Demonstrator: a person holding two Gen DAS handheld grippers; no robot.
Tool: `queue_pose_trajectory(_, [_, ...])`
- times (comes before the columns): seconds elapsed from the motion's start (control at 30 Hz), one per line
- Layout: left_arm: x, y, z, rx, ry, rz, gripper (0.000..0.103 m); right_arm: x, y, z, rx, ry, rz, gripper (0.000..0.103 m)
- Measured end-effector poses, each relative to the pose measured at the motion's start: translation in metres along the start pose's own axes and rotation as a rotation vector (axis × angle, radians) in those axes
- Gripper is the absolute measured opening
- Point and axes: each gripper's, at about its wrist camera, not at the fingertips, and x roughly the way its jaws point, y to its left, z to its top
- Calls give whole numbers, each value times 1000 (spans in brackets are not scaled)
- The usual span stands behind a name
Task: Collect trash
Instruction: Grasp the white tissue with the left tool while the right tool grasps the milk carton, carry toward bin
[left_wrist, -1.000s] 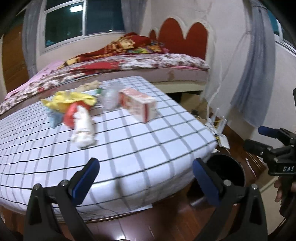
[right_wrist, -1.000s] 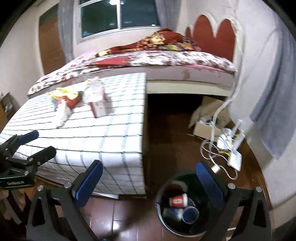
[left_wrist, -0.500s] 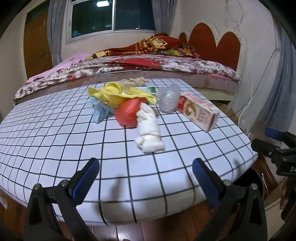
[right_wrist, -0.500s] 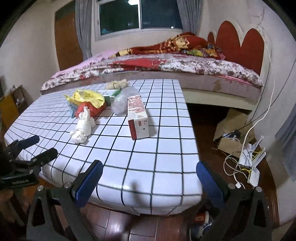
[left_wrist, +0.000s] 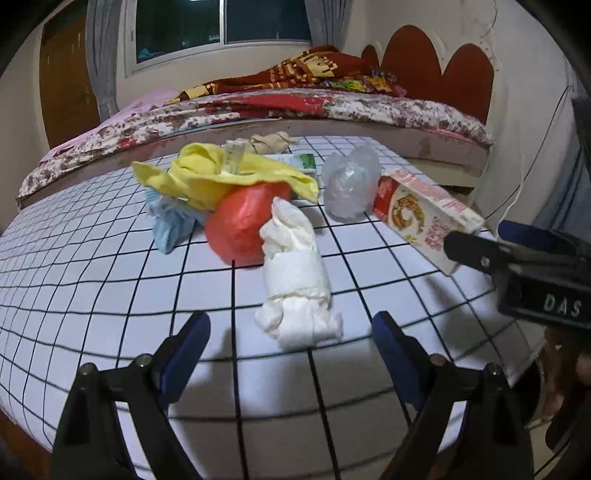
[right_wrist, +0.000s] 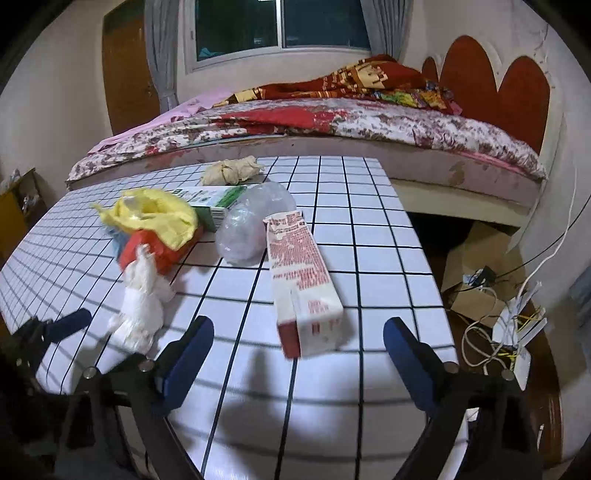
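1. Approach is the step I judge to be in hand: both grippers are lined up on trash lying on the checked table (left_wrist: 92, 295), and nothing is gripped yet.
2. My left gripper (left_wrist: 291, 343) has its jaws wide and just starting to close. The white tissue wad (left_wrist: 295, 280) lies just ahead of the tips, not between them, and leans against the red bag (left_wrist: 240, 225).
3. My right gripper (right_wrist: 299, 350) is also wide and beginning to close. The red-and-white carton (right_wrist: 299, 273) lies with its near end just ahead of the gap, no pad touching it.
4. Other trash sits behind: a yellow bag (left_wrist: 221, 177), a blue scrap (left_wrist: 171, 225), a clear plastic bag (left_wrist: 351, 184), a green-and-white box (right_wrist: 210, 199) and a beige wad (right_wrist: 232, 171).
5. Next, as I read it, each gripper needs to advance until its item sits between the pads, then squeeze. The tissue is soft and should compress. The carton lies lengthwise toward me, so I would take it across its narrow width.
6. Compared with a second ago, both views have swung from the floor and the black bin beside the table onto the tabletop. The trash looks much closer, and the bin is gone from both views.
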Motion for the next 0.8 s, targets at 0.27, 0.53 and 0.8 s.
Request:
queue_pose_trajectory(0.27, [24, -3, 7, -24, 48, -10, 79, 33, -7, 10, 53, 42, 50, 60])
queue_pose_trajectory(0.53, [23, -3, 10, -20, 42, -49, 36, 33, 1, 10, 28, 34, 69, 39])
queue_pose_trajectory(0.8, [-10, 1, 8, -19, -42, -72, 35, -3, -6, 5, -7, -21, 49, 39])
